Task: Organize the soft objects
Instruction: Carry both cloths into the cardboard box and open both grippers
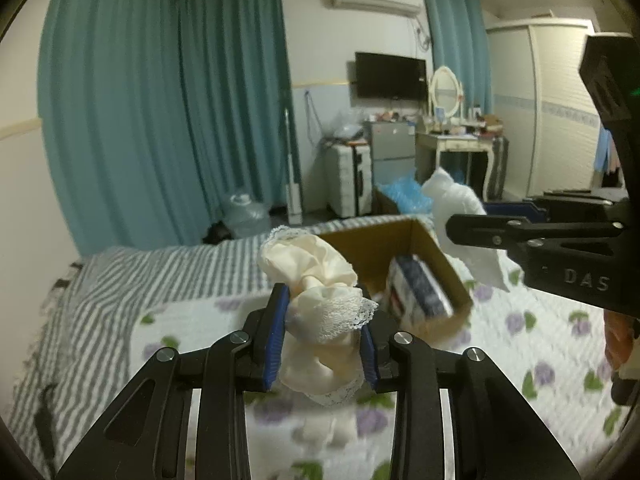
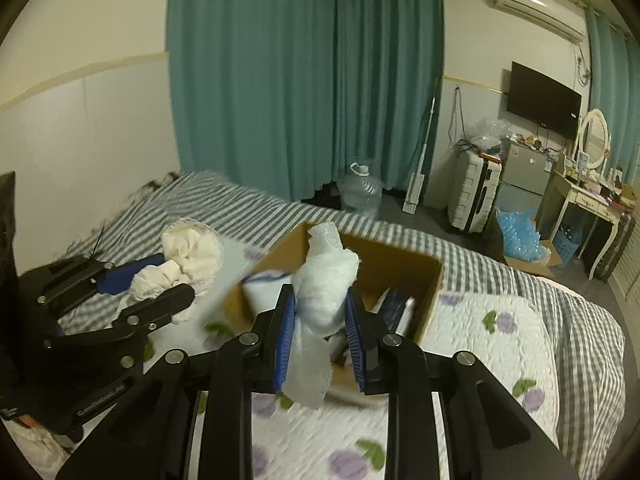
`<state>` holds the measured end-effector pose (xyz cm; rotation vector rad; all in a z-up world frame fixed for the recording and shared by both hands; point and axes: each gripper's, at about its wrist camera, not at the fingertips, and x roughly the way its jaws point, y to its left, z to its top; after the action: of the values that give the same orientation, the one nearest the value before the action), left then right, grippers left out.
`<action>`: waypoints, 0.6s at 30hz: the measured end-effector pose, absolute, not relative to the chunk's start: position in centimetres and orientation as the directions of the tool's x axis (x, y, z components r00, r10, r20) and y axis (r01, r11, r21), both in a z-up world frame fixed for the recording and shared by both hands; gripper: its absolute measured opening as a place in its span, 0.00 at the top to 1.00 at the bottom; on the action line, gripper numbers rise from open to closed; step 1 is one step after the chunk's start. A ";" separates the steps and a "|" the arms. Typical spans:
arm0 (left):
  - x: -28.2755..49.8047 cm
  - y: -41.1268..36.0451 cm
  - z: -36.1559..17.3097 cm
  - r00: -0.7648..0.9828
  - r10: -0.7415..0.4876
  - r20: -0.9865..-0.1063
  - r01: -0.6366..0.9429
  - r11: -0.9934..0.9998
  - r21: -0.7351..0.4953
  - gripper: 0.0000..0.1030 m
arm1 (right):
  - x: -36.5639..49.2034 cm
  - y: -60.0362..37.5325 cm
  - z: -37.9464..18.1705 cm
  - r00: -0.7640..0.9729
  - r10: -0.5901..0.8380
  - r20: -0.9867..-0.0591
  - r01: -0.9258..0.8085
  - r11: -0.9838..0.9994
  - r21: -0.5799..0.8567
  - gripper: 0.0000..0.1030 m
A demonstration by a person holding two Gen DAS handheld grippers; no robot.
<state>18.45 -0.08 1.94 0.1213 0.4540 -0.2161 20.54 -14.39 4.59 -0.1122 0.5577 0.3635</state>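
A bed (image 1: 132, 280) fills the room's near side, its grey striped sheet partly covered by a white quilt (image 2: 492, 344) printed with purple flowers. On the quilt sits an open cardboard box (image 2: 384, 258), holding a dark blue packet (image 1: 420, 290) and something white at its left end. The left gripper (image 1: 322, 344) is held above the quilt, its jaws closed narrow on a bunched cream cloth (image 1: 316, 280) with a lace edge; the box lies at about one o'clock from it. The right gripper (image 2: 320, 338) is raised over the box's near wall, jaws clamped on a crumpled white cloth (image 2: 324, 280) that sticks up at twelve o'clock and hangs down below the pads. From the right gripper, the left one is at about nine o'clock.
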 end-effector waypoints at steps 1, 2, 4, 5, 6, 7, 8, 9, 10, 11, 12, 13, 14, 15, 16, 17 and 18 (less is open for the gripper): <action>19.6 -0.3 1.8 0.873 -0.188 -0.449 0.239 0.969 0.058 0.69 | 21.5 -14.8 4.5 0.786 0.309 -0.535 -0.361 0.933 0.008 0.76; 20.7 -0.4 1.7 0.870 -0.193 -0.453 0.242 0.969 0.052 0.69 | 22.2 -15.1 4.7 0.783 0.313 -0.537 -0.361 0.933 0.018 0.76; 22.5 -0.9 1.0 0.857 -0.192 -0.478 0.244 0.969 0.048 0.67 | 24.3 -15.8 3.9 0.773 0.326 -0.544 -0.358 0.932 0.049 0.76; 23.5 -1.0 0.6 0.855 -0.188 -0.484 0.240 0.970 0.047 0.67 | 25.3 -16.0 3.5 0.768 0.331 -0.548 -0.358 0.932 0.061 0.76; 24.8 -1.1 -0.2 0.849 -0.183 -0.496 0.236 0.971 0.047 0.67 | 26.6 -16.2 2.8 0.762 0.336 -0.553 -0.354 0.932 0.079 0.76; 25.4 -1.4 -0.6 0.845 -0.178 -0.504 0.234 0.971 0.050 0.67 | 27.2 -16.4 2.3 0.758 0.344 -0.554 -0.354 0.930 0.094 0.76; 26.1 -1.6 -1.0 0.842 -0.171 -0.511 0.230 0.972 0.054 0.67 | 28.3 -16.5 1.7 0.748 0.362 -0.556 -0.358 0.926 0.122 0.76; 27.1 -1.8 -1.7 0.838 -0.163 -0.520 0.228 0.972 0.063 0.66 | 29.0 -16.5 1.2 0.741 0.373 -0.558 -0.360 0.922 0.138 0.76; 27.5 -1.9 -2.2 0.837 -0.152 -0.526 0.221 0.973 0.071 0.66 | 29.7 -16.6 0.7 0.735 0.380 -0.561 -0.363 0.920 0.149 0.76; 27.9 -2.2 -2.6 0.836 -0.138 -0.531 0.212 0.974 0.080 0.66 | 30.4 -16.4 0.1 0.730 0.382 -0.566 -0.367 0.919 0.147 0.76; 28.4 -2.4 -3.0 0.834 -0.126 -0.537 0.205 0.975 0.090 0.61 | 30.9 -16.3 -0.4 0.731 0.378 -0.568 -0.367 0.920 0.140 0.76; 28.7 -2.4 -3.3 0.836 -0.116 -0.536 0.197 0.976 0.095 0.54 | 31.4 -16.3 -0.7 0.730 0.375 -0.571 -0.364 0.921 0.140 0.76; 29.0 -2.6 -3.5 0.838 -0.111 -0.534 0.191 0.977 0.097 0.51 | 31.9 -16.4 -1.2 0.727 0.377 -0.573 -0.362 0.921 0.146 0.75; 29.2 -2.6 -3.7 0.842 -0.106 -0.529 0.185 0.978 0.098 0.49 | 32.2 -16.5 -1.5 0.726 0.377 -0.576 -0.357 0.921 0.152 0.73; 29.4 -2.6 -3.9 0.845 -0.100 -0.526 0.177 0.979 0.099 0.48 | 32.5 -16.7 -1.8 0.727 0.369 -0.579 -0.347 0.925 0.155 0.65; 29.5 -2.6 -4.0 0.845 -0.096 -0.526 0.175 0.979 0.101 0.48 | 32.4 -17.0 -2.1 0.730 0.358 -0.582 -0.334 0.930 0.153 0.50; 29.6 -2.7 -4.0 0.846 -0.092 -0.526 0.171 0.980 0.104 0.48 | 32.6 -17.3 -2.3 0.735 0.349 -0.581 -0.322 0.934 0.155 0.42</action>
<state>29.65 -2.75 -4.00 0.1491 0.5460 -0.1393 32.56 -17.34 -2.34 0.0447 0.6477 0.3690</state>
